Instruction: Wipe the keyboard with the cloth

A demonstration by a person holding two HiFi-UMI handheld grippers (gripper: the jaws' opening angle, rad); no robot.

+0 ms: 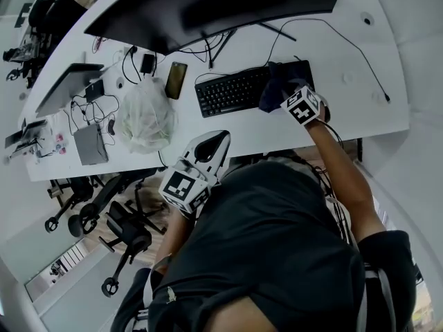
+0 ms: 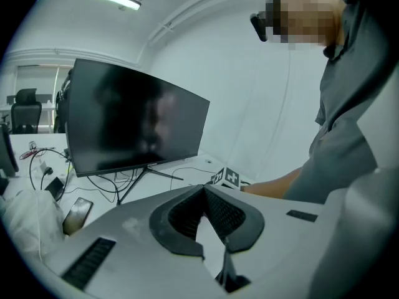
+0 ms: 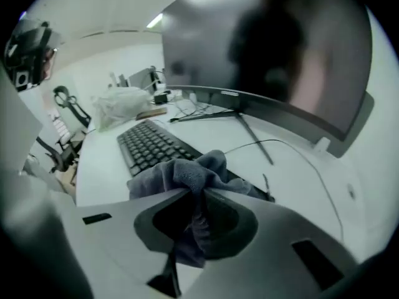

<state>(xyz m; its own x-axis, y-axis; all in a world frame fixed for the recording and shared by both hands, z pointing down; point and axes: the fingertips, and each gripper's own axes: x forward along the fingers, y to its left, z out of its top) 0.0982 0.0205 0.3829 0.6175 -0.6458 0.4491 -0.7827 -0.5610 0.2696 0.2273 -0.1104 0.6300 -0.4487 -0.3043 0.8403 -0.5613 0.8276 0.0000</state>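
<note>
While the right claw (image 3: 194, 192) is clamping the bunched cloth (image 3: 187, 170) over the right end of the keyboard (image 1: 232, 92), its long axis is running leftward across the worktop (image 1: 360, 109), and the left claw (image 2: 202, 190), pressed together and empty, is hanging farther off.

You're facing a desk (image 1: 360, 109) where the keyboard (image 1: 232, 92) is sitting before the monitor (image 1: 208, 5), the cloth (image 1: 280, 85) is hanging over its right end, and a phone (image 1: 176, 80) is lying just left.
</note>
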